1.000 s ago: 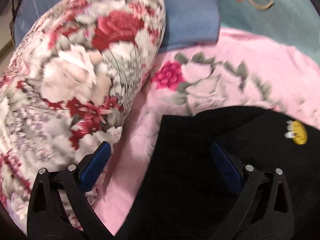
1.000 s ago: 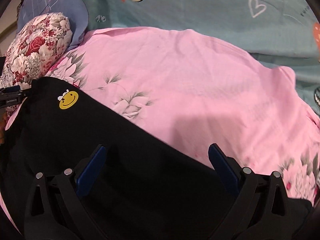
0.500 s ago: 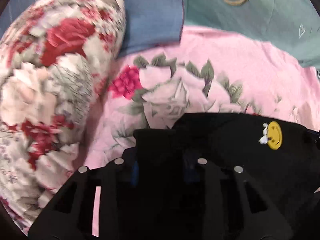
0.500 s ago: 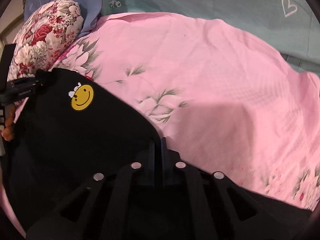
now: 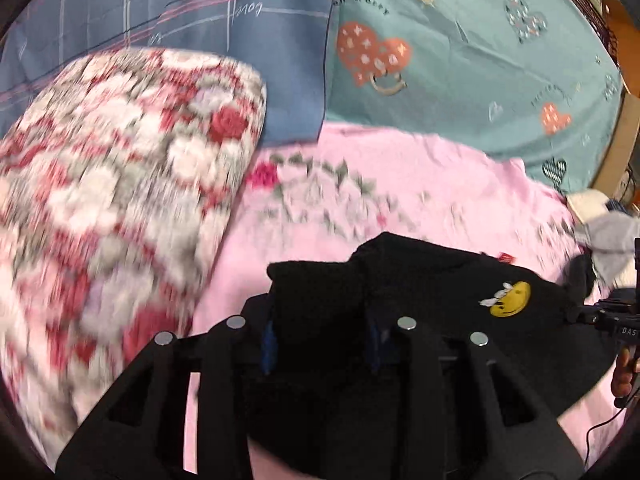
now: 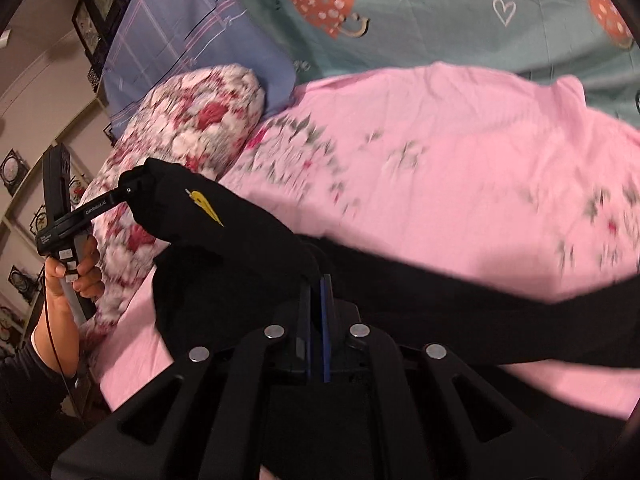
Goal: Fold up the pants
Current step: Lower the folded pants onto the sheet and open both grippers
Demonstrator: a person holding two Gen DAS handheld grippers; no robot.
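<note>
i see no container here, only a bed [image 6: 460,184] under a pink floral sheet, with the black pants [image 6: 240,248] lifted off it near its left side. my left gripper [image 5: 320,340] has a bunched fold of the pants between its blue pads [image 5: 267,340]; its jaws are opening slightly, yet the cloth fills the gap and hangs from it. my right gripper [image 6: 316,320] is pinched together on a thin edge of the pants, pads almost touching. in the right wrist view the pants stretch between the two grippers, and one leg trails off toward the right side of the bed. a yellow smiley patch [image 5: 510,300] sits on the raised cloth. a red-and-white floral pillow [image 5: 112,200] lies by the bed's left edge, with a blue plaid pillow [image 5: 200,12] behind it and a teal heart-print cover [image 5: 480,60] along the far edge. the sheet and pillow are smeared by motion blur. the lower part of the pants is hidden behind the gripper bodies. a grey and white bundle [image 5: 608,232] at the right edge is cut off and i cannot identify it.
</note>
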